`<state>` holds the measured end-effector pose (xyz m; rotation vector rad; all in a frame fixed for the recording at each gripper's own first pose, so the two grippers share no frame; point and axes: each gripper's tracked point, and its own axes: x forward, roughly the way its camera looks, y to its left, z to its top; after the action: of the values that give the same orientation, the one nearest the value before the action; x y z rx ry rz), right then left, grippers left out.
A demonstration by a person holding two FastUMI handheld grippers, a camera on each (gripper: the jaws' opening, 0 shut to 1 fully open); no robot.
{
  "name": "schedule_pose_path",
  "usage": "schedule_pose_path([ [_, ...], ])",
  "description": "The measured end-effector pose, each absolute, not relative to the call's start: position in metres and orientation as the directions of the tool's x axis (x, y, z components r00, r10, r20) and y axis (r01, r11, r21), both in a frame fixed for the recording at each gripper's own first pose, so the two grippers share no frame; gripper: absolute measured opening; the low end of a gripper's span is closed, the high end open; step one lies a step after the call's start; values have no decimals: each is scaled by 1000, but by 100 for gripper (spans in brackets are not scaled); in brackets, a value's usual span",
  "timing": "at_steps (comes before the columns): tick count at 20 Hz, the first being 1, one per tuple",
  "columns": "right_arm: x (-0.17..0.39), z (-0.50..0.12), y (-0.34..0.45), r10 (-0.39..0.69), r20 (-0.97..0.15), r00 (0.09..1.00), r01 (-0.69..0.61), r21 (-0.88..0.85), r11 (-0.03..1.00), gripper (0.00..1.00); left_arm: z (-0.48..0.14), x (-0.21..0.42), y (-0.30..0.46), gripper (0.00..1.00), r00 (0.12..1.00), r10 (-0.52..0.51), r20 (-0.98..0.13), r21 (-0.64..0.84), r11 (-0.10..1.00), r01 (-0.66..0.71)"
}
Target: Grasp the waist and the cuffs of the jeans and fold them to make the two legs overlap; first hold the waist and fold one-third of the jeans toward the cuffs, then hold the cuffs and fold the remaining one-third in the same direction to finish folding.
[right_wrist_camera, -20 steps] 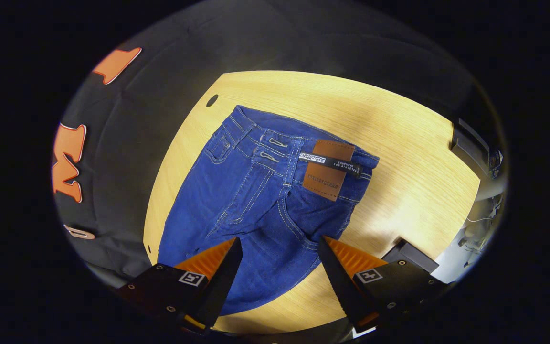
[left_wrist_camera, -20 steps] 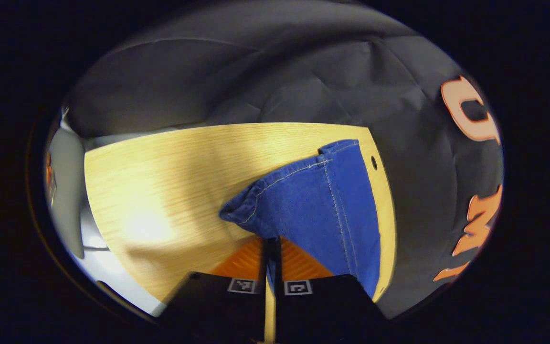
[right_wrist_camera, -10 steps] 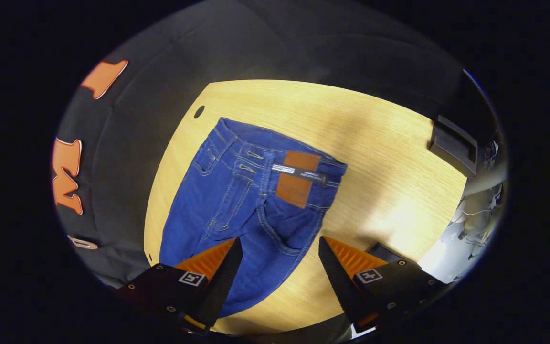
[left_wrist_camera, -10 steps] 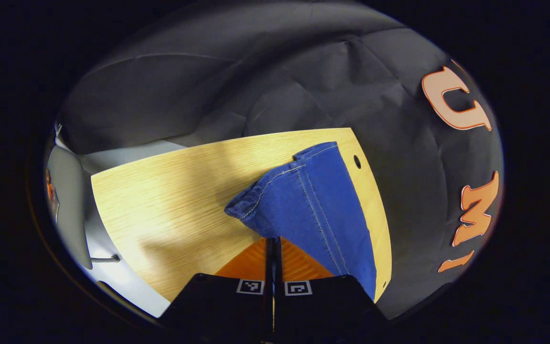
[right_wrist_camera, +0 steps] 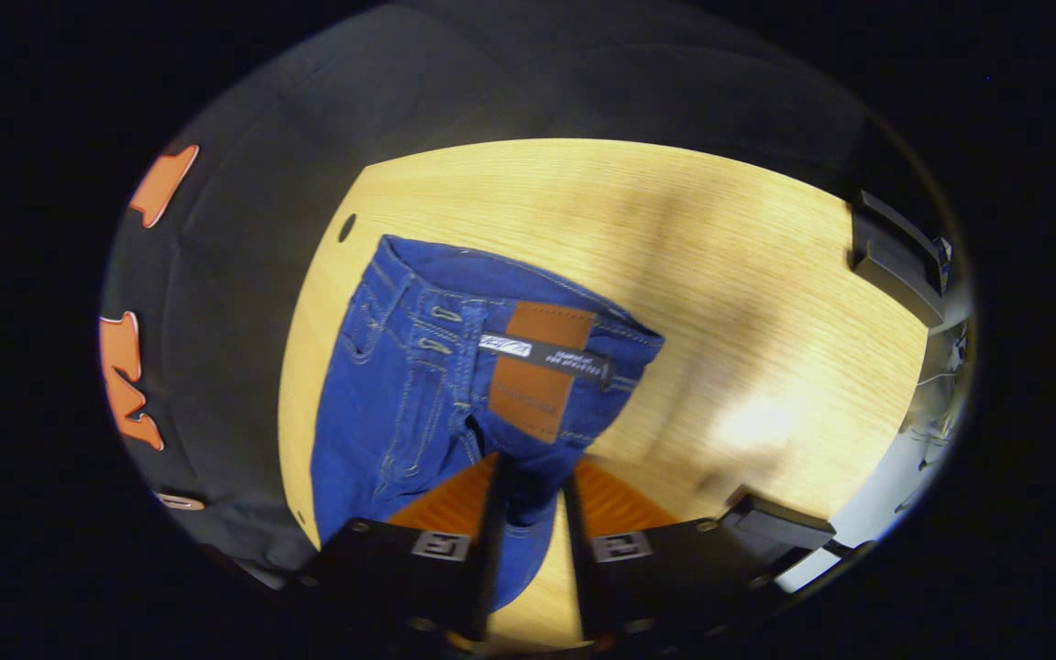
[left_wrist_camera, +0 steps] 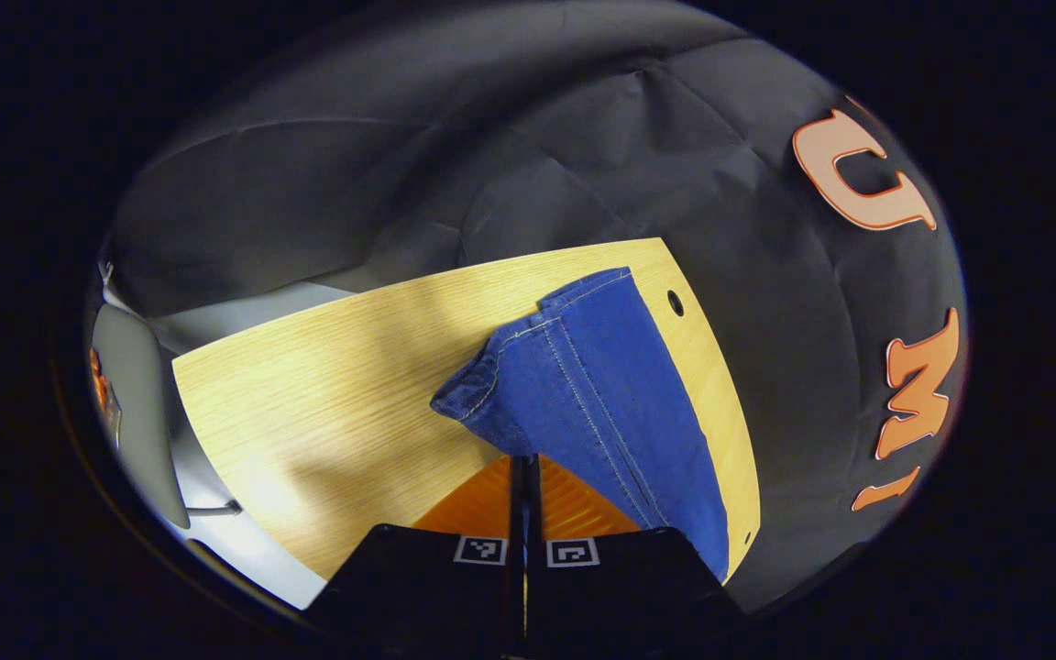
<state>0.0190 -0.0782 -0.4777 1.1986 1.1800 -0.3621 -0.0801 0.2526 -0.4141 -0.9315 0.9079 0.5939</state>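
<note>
One brown patch, lettering illegible

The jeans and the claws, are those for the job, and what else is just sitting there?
For the job:
jeans
left claw, pinching the cuff
right claw, closed on denim below the waist

Just there:
wooden table
black box at the table's edge

You have a light wooden table with a small round hole near one corner of its top (it sits close to the booth's black cloth wall). At the far edge, in the right gripper view, you can see a dark box-like fixture, with another dark block at the near edge.
</note>
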Motion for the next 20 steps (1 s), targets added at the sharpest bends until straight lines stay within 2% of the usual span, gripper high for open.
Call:
schedule_pose_path([
  [1, 19, -480, -77, 340, -844, 416, 744, 530, 406, 18, -412, -79, 252, 1, 508, 56, -860, -418, 493, -763],
  [2, 17, -475, -77, 340, -840, 424, 744, 536, 399, 18, -409, -77, 253, 1, 516, 51, -855, -427, 495, -757],
  [3, 22, -469, -75, 349, -826, 444, 746, 556, 367, 10, -406, -77, 253, 1, 524, 47, -850, -436, 494, -752],
  [5, 29, -451, -76, 365, -790, 494, 750, 599, 280, 10, -398, -77, 255, 1, 541, 30, -840, -460, 487, -742],
  [9, 52, -412, -84, 334, -735, 589, 714, 668, 211, 7, -380, -60, 259, 1, 583, -30, -812, -518, 499, -695],
  [14, 105, -370, -72, 291, -702, 650, 659, 711, 244, 7, -369, -6, 261, 1, 616, -125, -778, -565, 567, -599],
  [20, 149, -360, -67, 292, -715, 635, 672, 698, 246, 7, -372, 60, 265, 1, 600, -162, -784, -558, 607, -565],
])
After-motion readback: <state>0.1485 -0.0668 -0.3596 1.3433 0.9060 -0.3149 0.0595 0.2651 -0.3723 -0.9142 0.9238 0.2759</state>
